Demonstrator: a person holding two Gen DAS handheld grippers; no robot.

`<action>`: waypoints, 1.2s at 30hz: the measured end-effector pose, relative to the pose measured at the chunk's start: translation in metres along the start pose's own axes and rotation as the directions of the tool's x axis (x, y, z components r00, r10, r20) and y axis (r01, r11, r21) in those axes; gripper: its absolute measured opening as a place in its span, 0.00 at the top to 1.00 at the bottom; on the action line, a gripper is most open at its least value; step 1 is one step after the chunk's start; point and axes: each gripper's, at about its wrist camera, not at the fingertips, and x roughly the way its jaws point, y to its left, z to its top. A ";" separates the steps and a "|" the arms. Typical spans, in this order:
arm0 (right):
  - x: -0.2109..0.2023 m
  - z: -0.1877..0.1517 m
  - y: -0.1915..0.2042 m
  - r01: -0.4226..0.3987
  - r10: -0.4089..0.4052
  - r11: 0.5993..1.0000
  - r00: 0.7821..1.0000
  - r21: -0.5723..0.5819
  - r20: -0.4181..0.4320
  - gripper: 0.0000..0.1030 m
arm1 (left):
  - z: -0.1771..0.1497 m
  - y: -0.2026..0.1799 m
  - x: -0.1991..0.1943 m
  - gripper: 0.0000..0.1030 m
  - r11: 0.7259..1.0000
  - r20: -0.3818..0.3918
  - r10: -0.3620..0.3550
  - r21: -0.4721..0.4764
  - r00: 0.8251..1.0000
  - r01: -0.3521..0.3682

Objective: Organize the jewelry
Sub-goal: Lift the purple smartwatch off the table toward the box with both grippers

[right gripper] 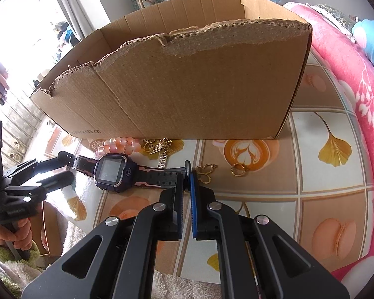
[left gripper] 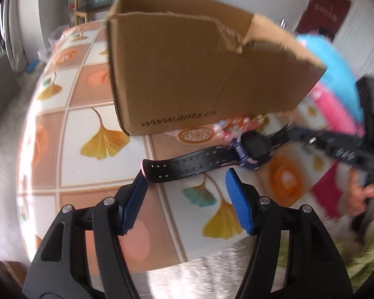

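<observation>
Right hand-held gripper (right gripper: pixel 187 174) clamping watch (right gripper: pixel 114 172) strap, box (right gripper: pixel 187 82) interior hidden

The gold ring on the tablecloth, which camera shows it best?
The right wrist view. The gold ring lies sharp and unobstructed on the tablecloth, right of the butterfly charm. The left wrist view does not show it; only a blurred gold glint appears beside the cardboard box.

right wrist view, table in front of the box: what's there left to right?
Left gripper → watch → right gripper clamped on the watch strap → gold butterfly charm → gold ring. Pink bead bracelet and gold charm pile skipped: they overlap the watch's span.
</observation>
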 end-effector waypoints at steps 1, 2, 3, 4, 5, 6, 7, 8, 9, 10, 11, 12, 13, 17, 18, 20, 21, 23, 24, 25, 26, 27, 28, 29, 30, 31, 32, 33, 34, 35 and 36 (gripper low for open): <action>0.000 0.000 0.000 0.001 -0.001 1.000 1.000 0.000 0.001 0.95 | 0.000 -0.005 0.003 0.43 0.998 -0.013 0.046 0.038 0.999 -0.045; 0.000 0.000 0.001 0.001 -0.001 1.000 1.000 -0.001 0.002 0.95 | 0.001 -0.008 0.006 0.43 0.995 -0.018 0.082 0.065 0.996 -0.081; 0.000 0.000 0.001 0.002 -0.002 1.000 1.000 -0.001 0.002 0.95 | 0.002 -0.012 0.008 0.43 0.990 -0.023 0.115 0.087 0.993 -0.113; -0.001 0.000 0.001 0.002 -0.002 1.000 1.000 -0.001 0.003 0.95 | 0.002 -0.015 0.009 0.43 0.987 -0.023 0.133 0.099 0.991 -0.131; -0.001 -0.001 0.001 0.003 -0.003 1.000 1.000 -0.001 0.004 0.95 | 0.003 -0.017 0.010 0.43 0.983 -0.014 0.150 0.110 0.989 -0.148; -0.001 -0.001 0.001 0.003 -0.003 1.000 1.000 -0.002 0.005 0.95 | 0.003 -0.018 0.011 0.43 0.982 -0.013 0.157 0.110 0.988 -0.154; -0.001 -0.001 0.001 0.004 -0.004 1.000 1.000 -0.002 0.005 0.95 | 0.005 -0.018 0.012 0.44 0.982 -0.010 0.160 0.103 0.987 -0.159; -0.002 -0.001 0.001 0.004 -0.004 1.000 1.000 -0.003 0.005 0.95 | 0.005 -0.016 0.012 0.47 0.983 -0.005 0.164 0.087 0.986 -0.163; -0.002 -0.001 0.001 0.003 -0.003 1.000 1.000 -0.003 0.005 0.95 | 0.006 -0.014 0.012 0.49 0.983 0.000 0.166 0.074 0.986 -0.165; -0.002 -0.001 0.001 0.002 -0.002 1.000 1.000 -0.004 0.006 0.95 | 0.006 -0.012 0.012 0.52 0.984 0.005 0.167 0.063 0.986 -0.167; -0.002 -0.001 0.001 0.001 -0.001 1.000 1.000 -0.004 0.007 0.95 | 0.006 -0.010 0.011 0.56 0.984 0.016 0.172 0.053 0.985 -0.172; -0.003 -0.002 0.002 -0.001 0.001 1.000 1.000 -0.004 0.009 0.95 | 0.005 -0.008 0.011 0.58 0.983 0.023 0.177 0.052 0.984 -0.178; -0.003 -0.002 0.001 -0.002 0.002 1.000 1.000 -0.004 0.010 0.95 | 0.004 -0.007 0.009 0.61 0.982 0.029 0.182 0.053 0.983 -0.184; -0.005 -0.003 0.002 -0.013 0.013 1.000 1.000 -0.006 0.019 0.95 | 0.001 -0.007 0.005 0.72 0.972 0.059 0.210 0.091 0.976 -0.215; -0.006 -0.003 0.002 -0.015 0.015 1.000 1.000 -0.007 0.021 0.95 | 0.000 -0.010 0.003 0.74 0.969 0.067 0.218 0.105 0.974 -0.224; -0.009 -0.003 0.005 -0.023 0.023 1.000 0.999 -0.013 0.027 0.95 | -0.002 -0.015 0.003 0.80 0.962 0.081 0.231 0.127 0.970 -0.240; -0.010 -0.003 0.006 -0.025 0.026 1.000 0.999 -0.014 0.030 0.95 | -0.004 -0.020 0.003 0.81 0.960 0.085 0.235 0.134 0.968 -0.245; -0.013 -0.004 0.010 -0.033 0.034 0.999 0.999 -0.021 0.039 0.95 | -0.006 -0.023 0.001 0.85 0.956 0.096 0.241 0.145 0.966 -0.253; -0.015 -0.004 0.012 -0.034 0.035 0.999 0.998 -0.026 0.045 0.95 | -0.006 -0.025 0.000 0.86 0.956 0.100 0.241 0.148 0.965 -0.254; -0.017 -0.004 0.013 -0.033 0.035 0.999 0.998 -0.030 0.050 0.95 | -0.007 -0.025 0.000 0.86 0.955 0.102 0.241 0.151 0.965 -0.254; -0.020 -0.005 0.015 -0.032 0.034 0.999 0.998 -0.035 0.057 0.95 | -0.008 -0.026 -0.002 0.87 0.953 0.107 0.244 0.156 0.964 -0.258; -0.023 -0.005 0.017 -0.034 0.036 0.999 0.997 -0.037 0.061 0.95 | -0.007 -0.030 -0.002 0.87 0.952 0.110 0.245 0.159 0.963 -0.260; -0.026 -0.005 0.018 -0.035 0.038 0.999 0.997 -0.039 0.066 0.95 | -0.007 -0.032 -0.005 0.87 0.951 0.116 0.246 0.164 0.962 -0.263; -0.030 -0.005 0.019 -0.035 0.037 0.999 0.997 -0.042 0.070 0.95 | -0.008 -0.035 -0.008 0.87 0.950 0.122 0.247 0.166 0.961 -0.265; -0.033 -0.005 0.020 -0.033 0.036 0.998 0.997 -0.045 0.072 0.95 | -0.008 -0.038 -0.013 0.87 0.948 0.131 0.248 0.170 0.960 -0.268; -0.037 -0.005 0.021 -0.030 0.034 0.998 0.996 -0.048 0.079 0.95 | -0.007 -0.042 -0.017 0.87 0.946 0.139 0.251 0.175 0.958 -0.273; -0.042 -0.005 0.022 -0.033 0.037 0.998 0.996 -0.052 0.087 0.95 | -0.009 -0.045 -0.022 0.87 0.944 0.146 0.253 0.177 0.956 -0.277; -0.048 -0.005 0.023 -0.034 0.040 0.998 0.995 -0.056 0.097 0.95 | -0.010 -0.047 -0.028 0.87 0.942 0.156 0.257 0.180 0.954 -0.283; -0.053 -0.005 0.025 -0.035 0.042 0.998 0.994 -0.060 0.105 0.95 | -0.010 -0.050 -0.034 0.87 0.940 0.169 0.261 0.180 0.950 -0.290; -0.059 -0.005 0.027 -0.037 0.044 0.997 0.992 -0.066 0.118 0.95 | -0.009 -0.050 -0.041 0.87 0.939 0.182 0.263 0.178 0.947 -0.295; -0.065 -0.005 0.028 -0.037 0.046 0.997 0.991 -0.071 0.127 0.95 | -0.009 -0.051 -0.047 0.87 0.938 0.193 0.264 0.177 0.945 -0.298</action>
